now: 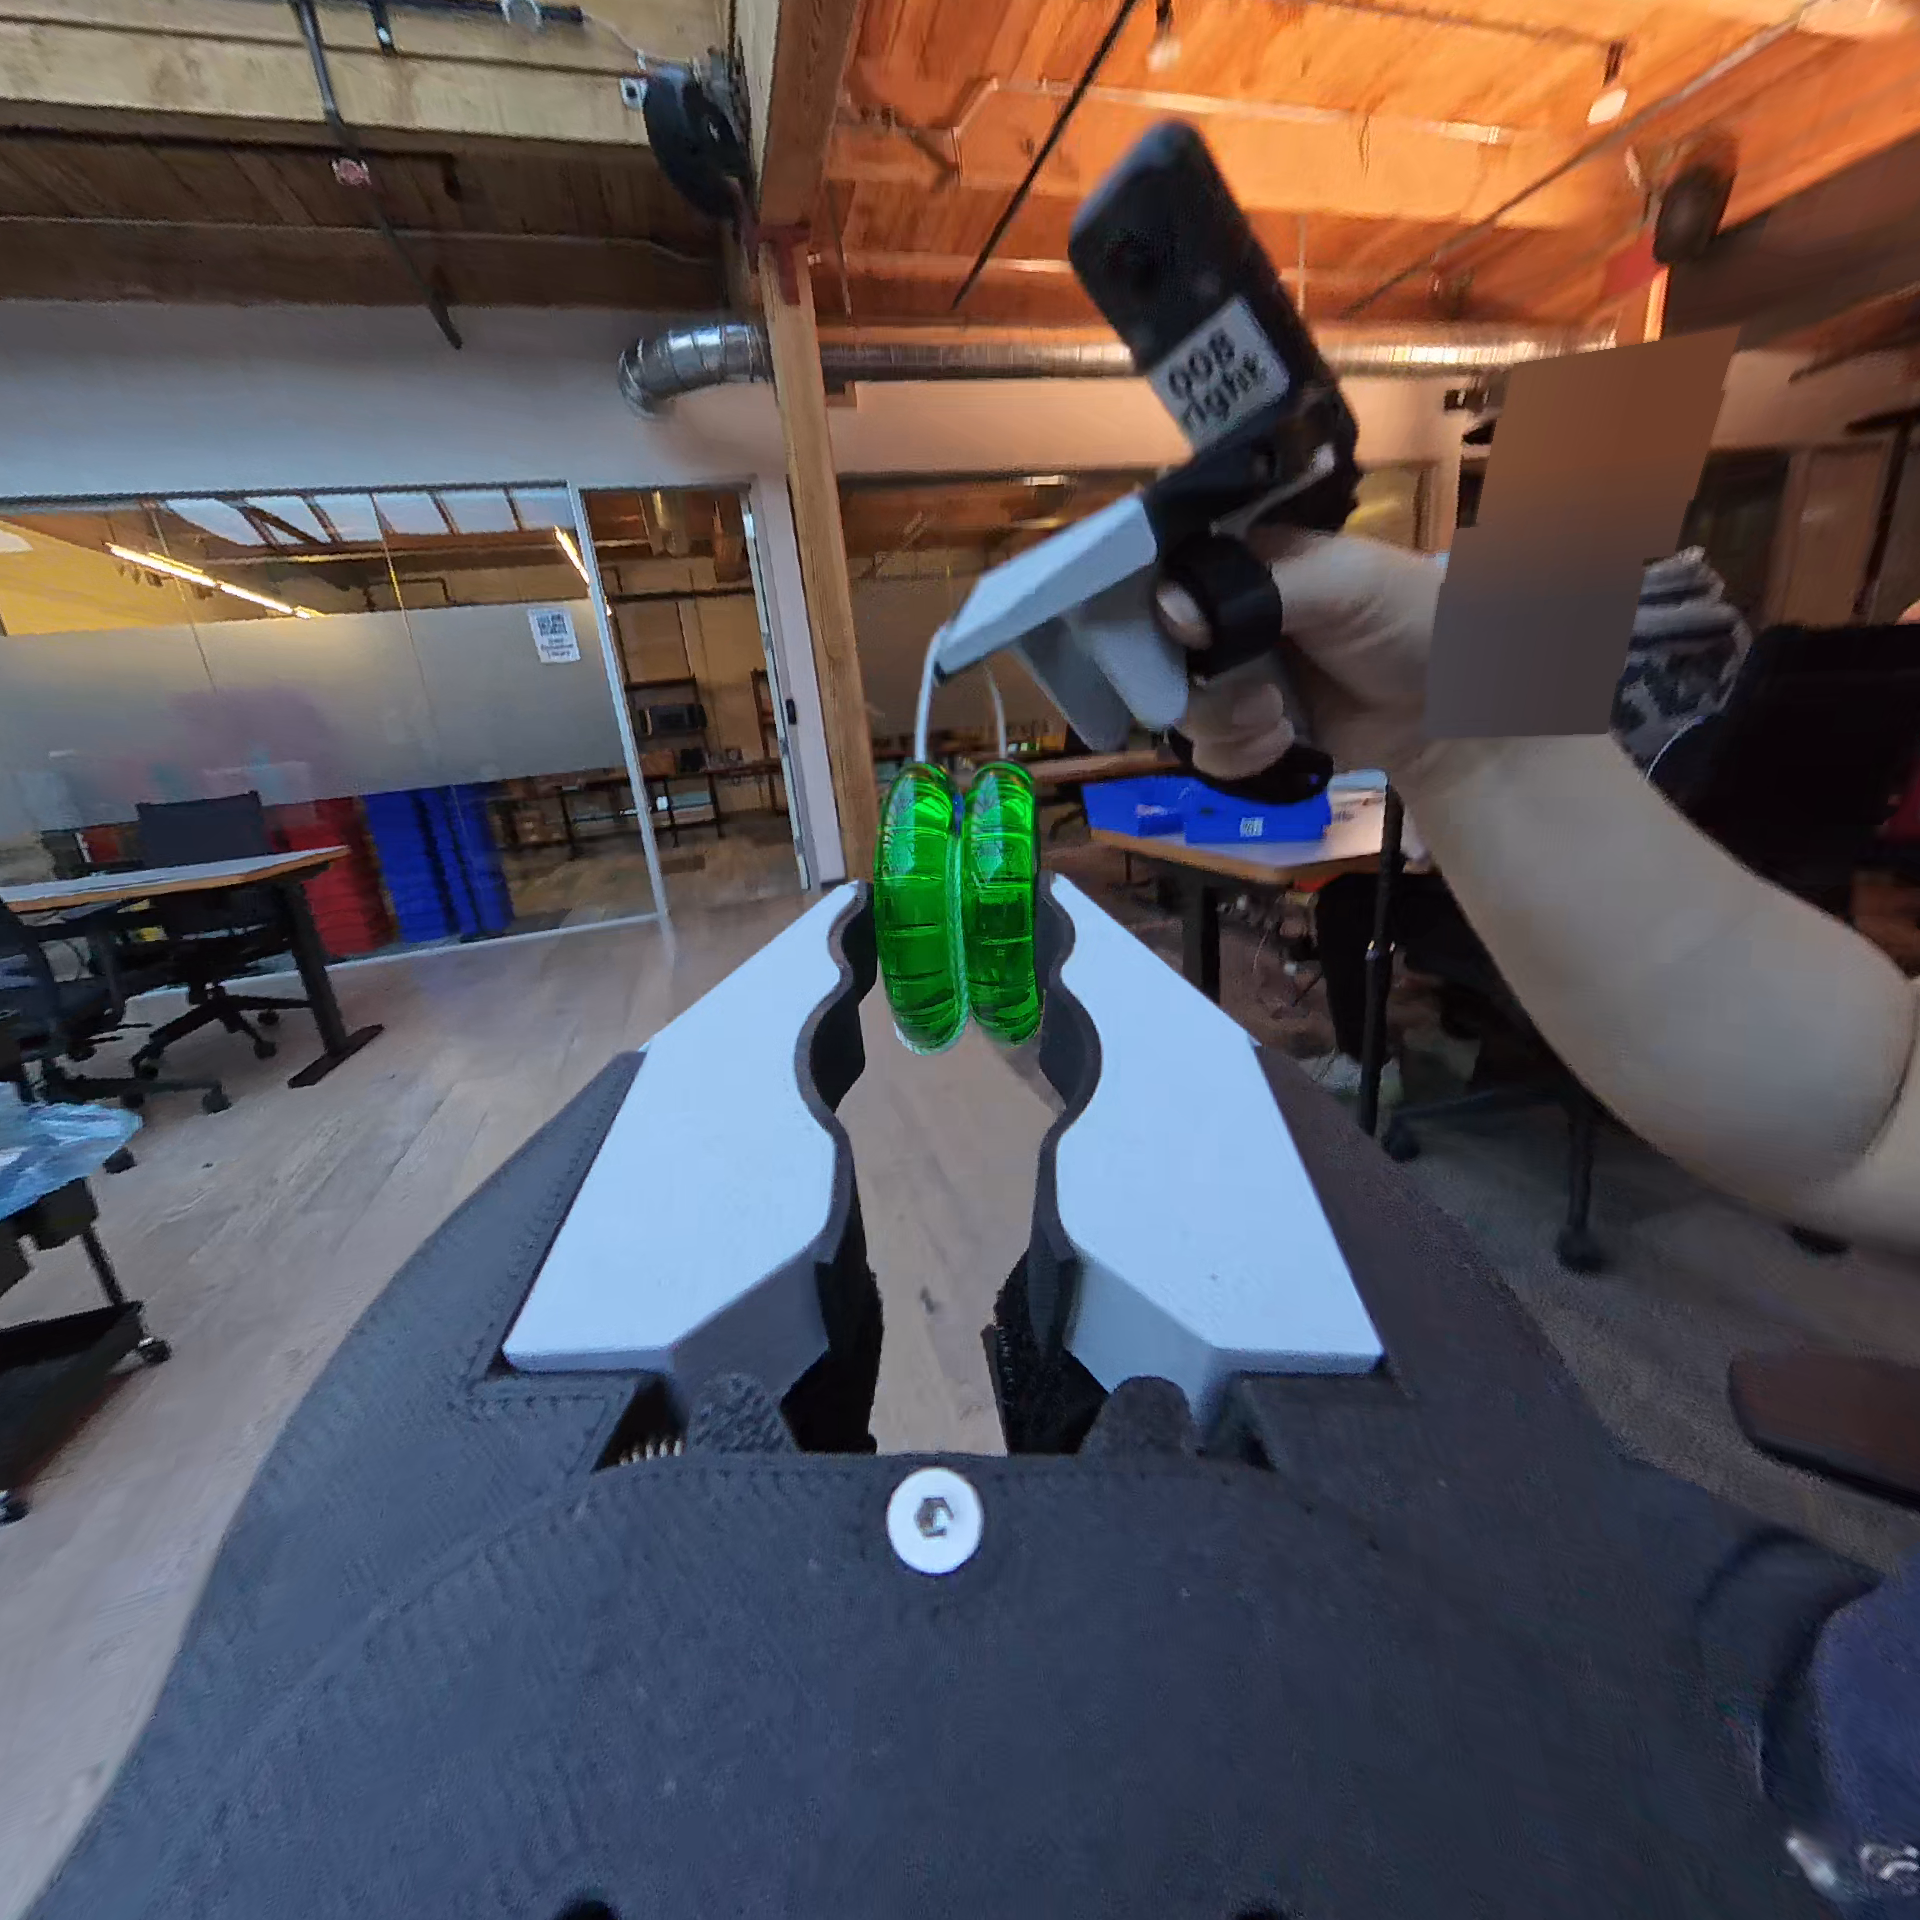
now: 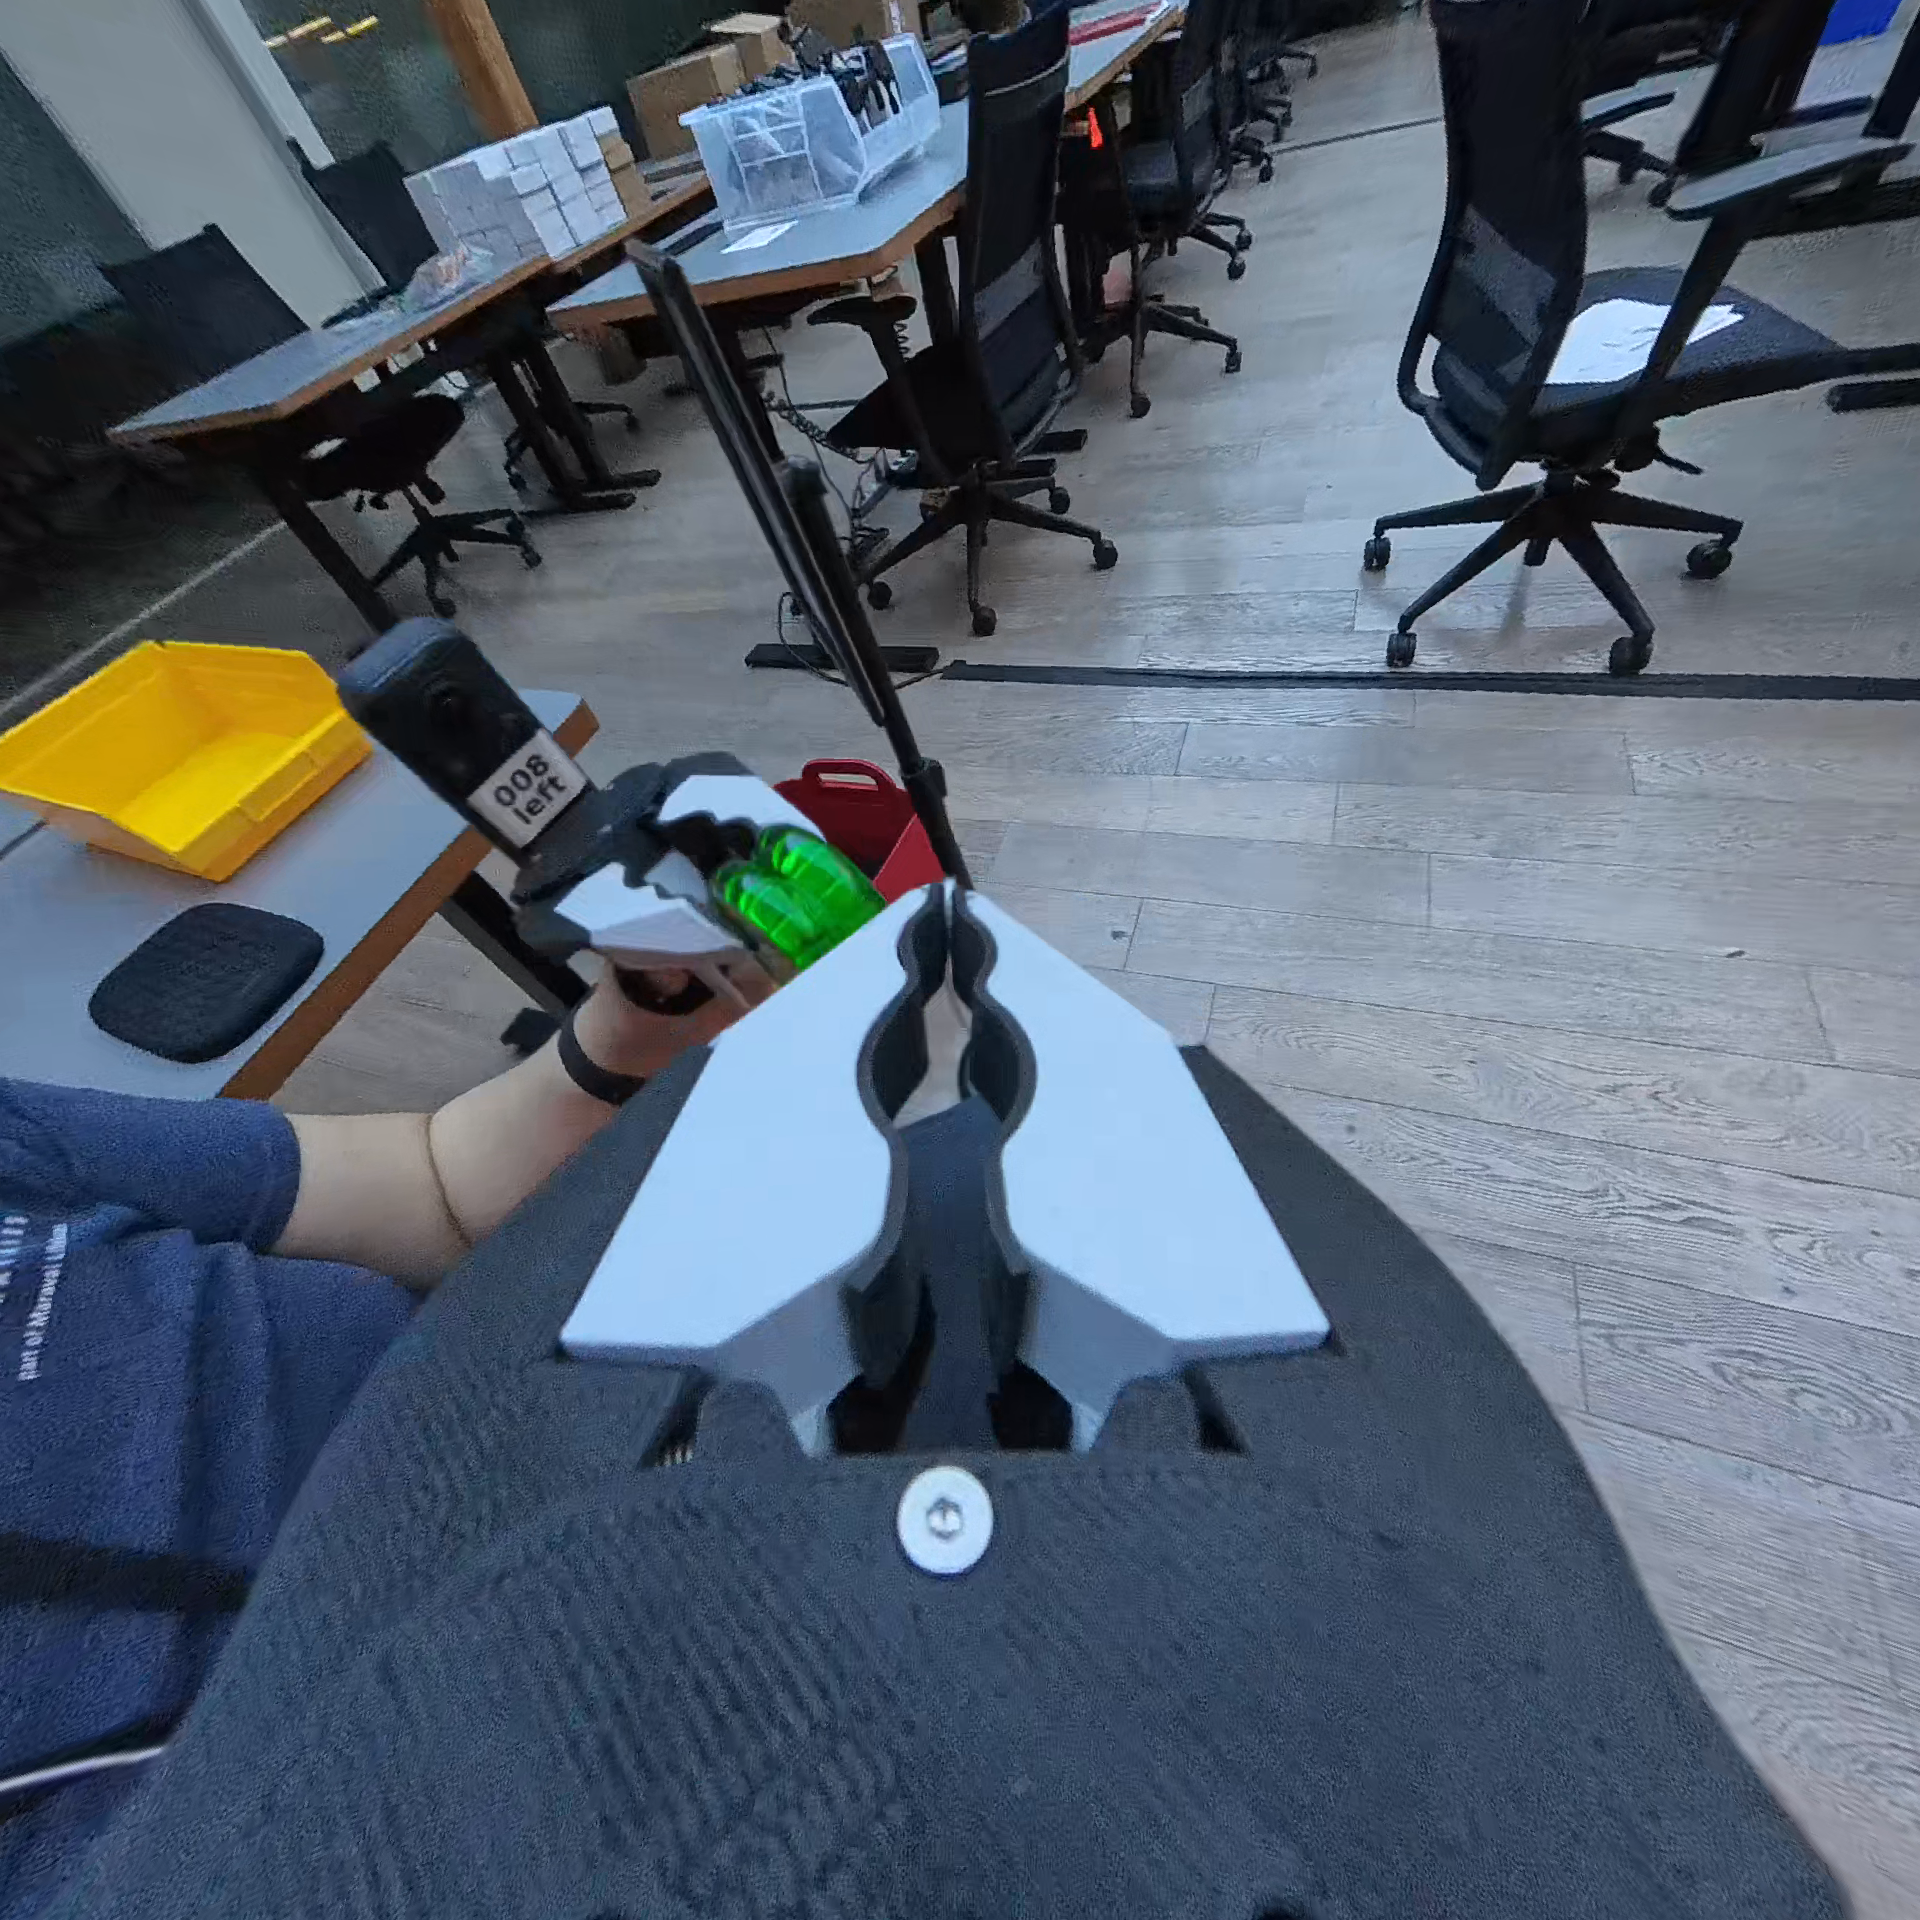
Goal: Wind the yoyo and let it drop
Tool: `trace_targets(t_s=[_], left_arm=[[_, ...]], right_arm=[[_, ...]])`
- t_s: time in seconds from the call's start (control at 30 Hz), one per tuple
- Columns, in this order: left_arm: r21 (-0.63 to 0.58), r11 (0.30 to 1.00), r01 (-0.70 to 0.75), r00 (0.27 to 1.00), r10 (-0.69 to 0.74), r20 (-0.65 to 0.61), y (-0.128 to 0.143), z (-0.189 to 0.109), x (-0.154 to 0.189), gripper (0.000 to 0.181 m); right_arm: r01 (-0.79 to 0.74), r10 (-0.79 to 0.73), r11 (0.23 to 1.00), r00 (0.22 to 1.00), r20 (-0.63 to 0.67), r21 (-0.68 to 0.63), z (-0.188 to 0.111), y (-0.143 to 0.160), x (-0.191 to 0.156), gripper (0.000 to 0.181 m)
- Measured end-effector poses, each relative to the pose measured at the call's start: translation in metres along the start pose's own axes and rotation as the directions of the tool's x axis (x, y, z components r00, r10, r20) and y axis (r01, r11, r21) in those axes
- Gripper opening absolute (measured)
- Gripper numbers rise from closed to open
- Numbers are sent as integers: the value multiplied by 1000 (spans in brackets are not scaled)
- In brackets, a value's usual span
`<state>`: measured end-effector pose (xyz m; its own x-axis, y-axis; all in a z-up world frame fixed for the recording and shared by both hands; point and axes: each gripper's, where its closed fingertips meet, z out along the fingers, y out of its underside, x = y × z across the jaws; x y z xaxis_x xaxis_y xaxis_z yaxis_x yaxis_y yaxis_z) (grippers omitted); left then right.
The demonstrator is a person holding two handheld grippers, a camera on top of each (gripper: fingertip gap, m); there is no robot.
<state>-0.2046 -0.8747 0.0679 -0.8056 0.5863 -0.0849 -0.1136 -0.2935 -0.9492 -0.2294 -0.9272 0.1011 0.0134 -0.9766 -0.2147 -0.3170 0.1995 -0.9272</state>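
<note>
A clear green yoyo is clamped edge-on between the fingertips of my left gripper, held up in the air above the floor. A white string rises from the yoyo's groove to my right gripper, which hangs just above it, tilted down. In the right wrist view my right gripper is shut, with the white string pinched between its fingers. The left gripper with the yoyo sits just left of and below it.
A grey table at the left holds a yellow bin and a black pad. A red bin and a black stand pole are close behind the grippers. Office chairs and desks stand on the wooden floor. My right fingertips sit around 7 cm from my left ones.
</note>
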Motion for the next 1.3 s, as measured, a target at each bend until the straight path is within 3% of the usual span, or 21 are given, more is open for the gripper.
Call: trace_targets(t_s=[0.13, 0.2, 0.3, 0.43, 0.6, 0.77, 0.9, 0.97, 1.07, 1.13, 1.17, 1.2, 1.23, 1.3], left_arm=[[154, 959, 240, 971, -238, -34, -18, -14, -22, 28], [155, 942, 299, 954, -300, -17, -14, -16, -32, 28], [79, 967, 243, 970, -244, 6, 1, -11, -30, 28], [4, 990, 142, 990, -142, -27, 13, -3, -13, 28], [-131, 991, -17, 992, 33, 121, 32, 11, -24, 28], [-218, 952, -214, 944, 259, 206, 35, 24, -25, 29], [-92, 989, -114, 974, 130, 187, 18, 23, -18, 29], [-16, 1000, -25, 992, 26, 125, 8, 20, -11, 28], [85, 990, 112, 993, -114, 21, -7, 13, -2, 28], [124, 972, 198, 979, -191, -66, -16, 11, 6, 28], [142, 961, 239, 968, -225, -109, -20, 11, 10, 28], [148, 950, 276, 955, -254, -151, -22, 11, 15, 28], [143, 941, 308, 942, -280, -186, -24, 12, 19, 28], [117, 933, 340, 923, -308, -229, -23, 15, 25, 28]], right_arm=[[-80, 78, 997, 989, 127, 12, -12, 19, -10, 0], [-79, 72, 996, 990, 120, 49, -15, 18, -10, 0], [-59, 49, 992, 994, 94, 109, -23, 4, -9, 0], [-22, 15, 995, 998, 68, 97, -26, -8, -10, 0], [33, -37, 999, 987, 154, 31, -8, -6, -50, 0], [118, -87, 985, 970, 227, -127, 36, 35, -88, 0], [169, -109, 964, 956, 274, -207, 52, 73, -98, 7], [207, -166, 970, 949, 267, -131, 42, 70, -97, 27], [318, -330, 939, 940, 87, 135, 13, 40, -74, 28], [309, -308, 892, 950, -59, 330, -9, 16, -46, 34], [261, -256, 879, 964, -66, 400, -14, 11, -35, 50], [185, -195, 881, 981, -23, 435, -14, 10, -28, 71], [104, -147, 894, 987, 68, 435, -10, 14, -28, 78], [-36, -80, 905, 965, 251, 425, -2, 19, -37, 75]])
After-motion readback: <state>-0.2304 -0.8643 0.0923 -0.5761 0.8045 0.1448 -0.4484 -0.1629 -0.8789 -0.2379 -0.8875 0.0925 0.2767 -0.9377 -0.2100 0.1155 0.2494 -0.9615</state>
